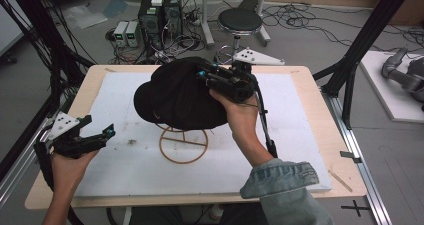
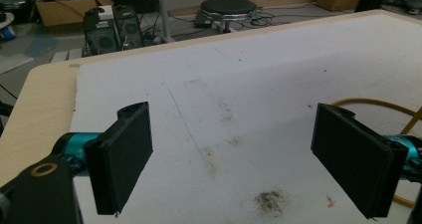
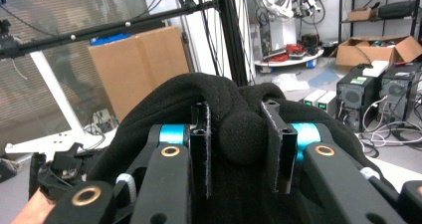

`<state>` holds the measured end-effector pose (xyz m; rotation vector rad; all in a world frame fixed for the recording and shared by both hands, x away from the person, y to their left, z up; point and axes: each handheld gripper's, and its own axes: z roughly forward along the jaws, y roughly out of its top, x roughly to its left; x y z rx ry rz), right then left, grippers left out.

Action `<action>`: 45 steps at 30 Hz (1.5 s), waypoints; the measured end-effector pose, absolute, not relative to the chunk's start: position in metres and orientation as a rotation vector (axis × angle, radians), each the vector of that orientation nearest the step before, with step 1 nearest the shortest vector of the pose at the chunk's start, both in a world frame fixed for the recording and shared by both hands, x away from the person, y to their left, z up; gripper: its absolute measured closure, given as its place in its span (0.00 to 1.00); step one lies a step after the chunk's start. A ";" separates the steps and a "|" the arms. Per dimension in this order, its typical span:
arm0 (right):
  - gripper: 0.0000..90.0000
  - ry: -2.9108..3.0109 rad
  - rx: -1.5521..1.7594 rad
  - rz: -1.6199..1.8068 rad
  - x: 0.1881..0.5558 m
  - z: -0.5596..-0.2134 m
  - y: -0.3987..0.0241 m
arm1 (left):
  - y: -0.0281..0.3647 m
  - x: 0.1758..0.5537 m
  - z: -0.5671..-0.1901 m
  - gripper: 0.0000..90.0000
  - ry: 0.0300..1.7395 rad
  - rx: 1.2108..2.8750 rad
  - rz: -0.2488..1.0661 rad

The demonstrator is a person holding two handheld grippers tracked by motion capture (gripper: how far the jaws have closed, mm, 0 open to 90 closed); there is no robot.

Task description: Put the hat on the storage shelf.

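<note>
High view: hat over stand, left claw idle and open

High view: black hat [image 1: 175, 97] in the air over the middle of the bench [image 1: 310, 82], just above the tan wire stand [image 1: 183, 144] on the white mat [image 1: 290, 135]. Hanging from the right claw [image 1: 202, 76], pinched at the crown, open underside turned down toward the stand. Probably gripped there to let the hollow settle over the wire top. Cannot tell whether cloth and wire already touch, the stand's top being hidden under the hat. Left claw [image 1: 101, 126] well apart, near the bench's left edge, low over the mat. Likely parked clear of the work, ready to steady or straighten if needed.

Right gripper view: the grip itself, hard to read from above. Jaws drawn close, clamped on a rounded fold [image 3: 241, 134] of the hat's cloth bulging between the pads. A firm pinch on soft fabric, enough to carry the whole hat by one bunch. No help here with alignment over the stand, the hat blocking everything below.

Left gripper view: settles the other claw's state. Jaws spread wide, nothing between them but stained mat. Also a curve of the stand's wire at the right edge, beyond the right-hand jaw, near but untouched. Adds close detail of the mat's marks and smudges, faint from above.
</note>
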<state>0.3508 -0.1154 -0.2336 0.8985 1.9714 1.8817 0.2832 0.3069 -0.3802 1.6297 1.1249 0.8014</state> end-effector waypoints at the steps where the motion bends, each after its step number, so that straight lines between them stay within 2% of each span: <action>1: 0.78 1.977 0.904 1.876 0.351 -0.235 -0.114 | 0.307 0.283 -0.380 0.18 1.125 1.631 0.800; 23: 0.72 2.097 0.896 1.821 0.354 -0.255 -0.095 | 0.306 0.283 -0.379 0.19 1.120 1.631 0.801; 33: 0.55 2.159 0.938 1.831 0.359 -0.265 -0.092 | 0.306 0.283 -0.379 0.19 1.121 1.638 0.800; 45: 0.46 2.138 0.959 1.850 0.360 -0.265 -0.096 | 0.307 0.283 -0.380 0.19 1.121 1.634 0.799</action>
